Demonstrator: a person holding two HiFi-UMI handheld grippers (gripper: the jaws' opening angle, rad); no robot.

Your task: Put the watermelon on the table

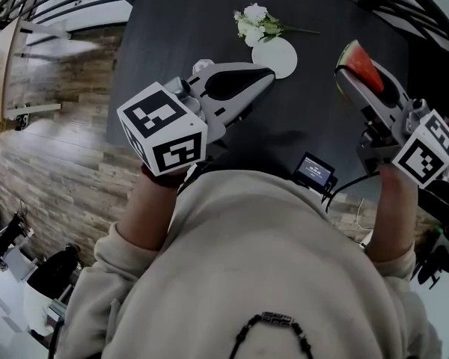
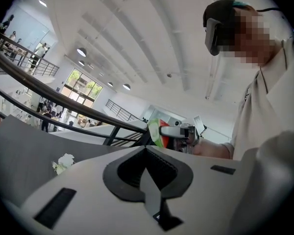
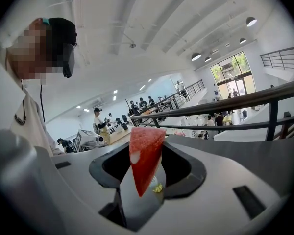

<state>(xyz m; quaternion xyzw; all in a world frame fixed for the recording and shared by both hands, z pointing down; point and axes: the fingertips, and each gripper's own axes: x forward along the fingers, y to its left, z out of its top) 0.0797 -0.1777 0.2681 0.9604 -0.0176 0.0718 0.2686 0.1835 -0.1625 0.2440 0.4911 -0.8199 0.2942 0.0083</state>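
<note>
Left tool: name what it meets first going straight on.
Likely the watermelon in the right tool, dead ahead in the left gripper view; the white disc seems to lie lower. Depth unclear.

Beige sweatshirt [image 1: 284, 268], black chain [image 1: 273, 324] — pale grey left gripper [image 1: 266, 74] and right gripper [image 1: 350, 81], black-and-white marker cubes [image 1: 163, 129]

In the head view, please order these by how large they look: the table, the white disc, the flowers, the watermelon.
1. table
2. disc and flowers: about alike, not ranked.
3. watermelon: looks slightly smaller, but it is held above the table, nearer the camera, so this is unsure.
</note>
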